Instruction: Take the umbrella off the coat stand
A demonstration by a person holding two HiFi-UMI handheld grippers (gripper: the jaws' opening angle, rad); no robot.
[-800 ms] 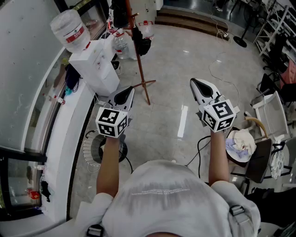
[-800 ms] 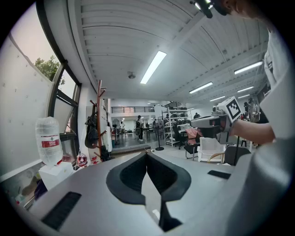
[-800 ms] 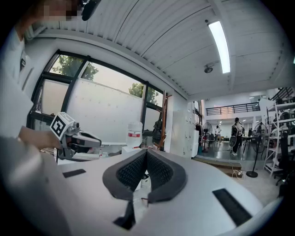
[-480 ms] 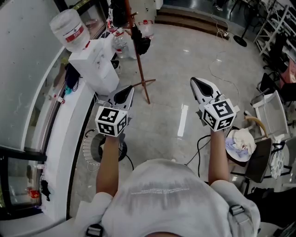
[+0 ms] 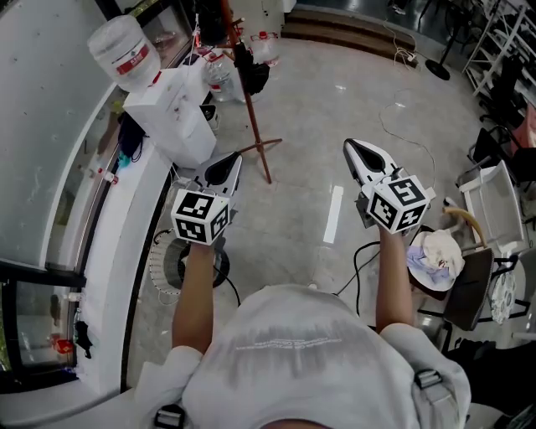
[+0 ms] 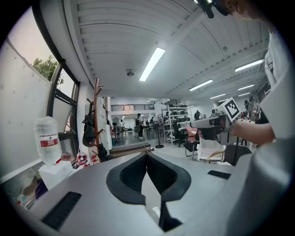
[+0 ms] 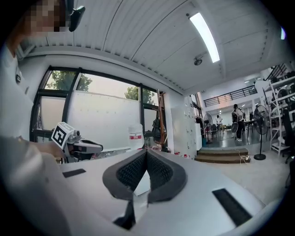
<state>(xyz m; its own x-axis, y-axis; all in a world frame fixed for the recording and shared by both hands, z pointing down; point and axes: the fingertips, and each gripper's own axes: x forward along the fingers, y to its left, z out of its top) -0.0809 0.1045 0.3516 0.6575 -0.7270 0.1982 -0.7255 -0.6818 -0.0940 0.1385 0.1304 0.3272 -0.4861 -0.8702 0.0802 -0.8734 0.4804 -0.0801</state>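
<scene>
Two handheld grippers reach forward over a polished floor (image 5: 310, 209), side by side and apart, each at the end of a bare forearm. The jaws of the left gripper (image 5: 235, 160) are pressed together with nothing between them. Those of the right gripper (image 5: 349, 147) are likewise closed and empty, and each gripper's own view shows the pads meeting at the tip. Ahead of the left gripper, and well clear of both, stands the reddish-brown coat stand (image 5: 252, 113), its feet splayed on the floor. A long dark bundle that looks to be the umbrella (image 5: 251, 74) hangs against the pole partway up, on the side toward the open room. A second dark item (image 5: 209, 23) hangs higher on the stand, on the window side. Near the stand, along the window wall, a white water dispenser (image 5: 172, 126) carries an upturned bottle (image 5: 124, 50) with a red label. Neither gripper touches the stand or anything hanging on it.
</scene>
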